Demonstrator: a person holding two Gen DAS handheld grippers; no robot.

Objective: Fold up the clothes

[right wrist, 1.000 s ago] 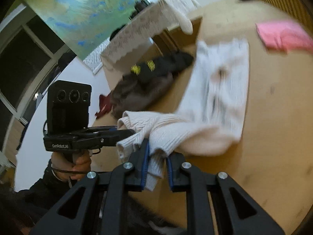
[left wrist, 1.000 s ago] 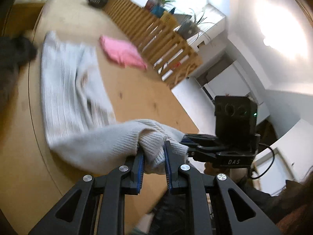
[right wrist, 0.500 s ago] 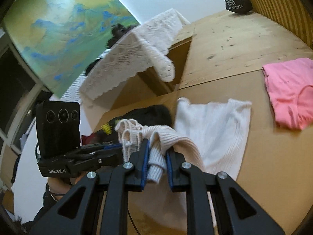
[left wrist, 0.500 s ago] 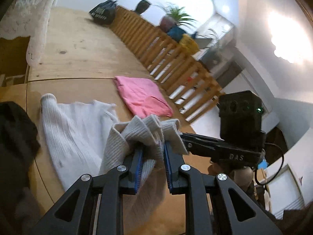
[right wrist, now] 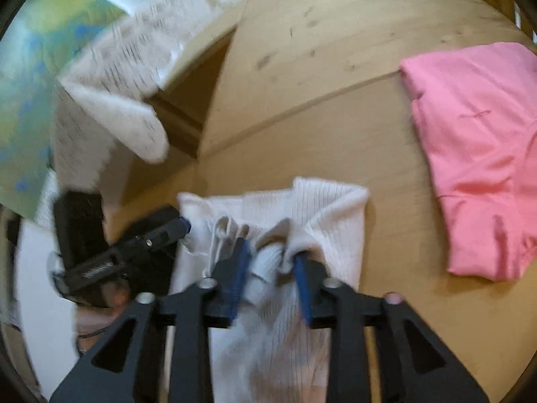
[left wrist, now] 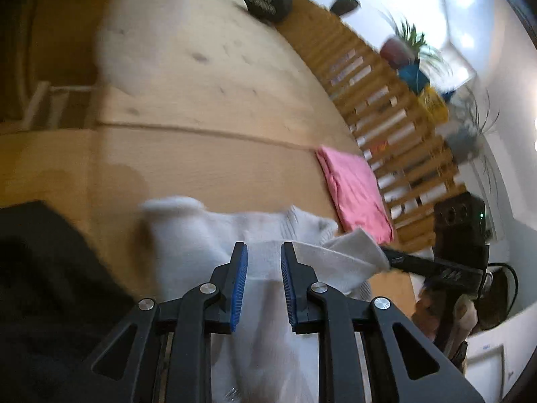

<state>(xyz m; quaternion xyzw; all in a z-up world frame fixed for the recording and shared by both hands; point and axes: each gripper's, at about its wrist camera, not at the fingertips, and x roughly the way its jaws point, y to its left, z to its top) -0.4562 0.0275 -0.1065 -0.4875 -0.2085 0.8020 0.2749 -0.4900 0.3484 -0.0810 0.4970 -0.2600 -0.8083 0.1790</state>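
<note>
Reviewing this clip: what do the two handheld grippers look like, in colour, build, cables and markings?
Both are matte black. The left gripper and right gripper have two fingers lined with ribbed blue pads, silver pivot screws and triangular cut-outs in the linkage. Each carries a boxy black camera block with a small green light; white lettering on the side is blurred. A black cable loops off the right one.

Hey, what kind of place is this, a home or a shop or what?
Most likely a lived-in home: potted plants stand on a ledge beyond a wooden slatted railing, a colourful landscape painting hangs on the wall, and clothes lie on a wooden table.
</note>
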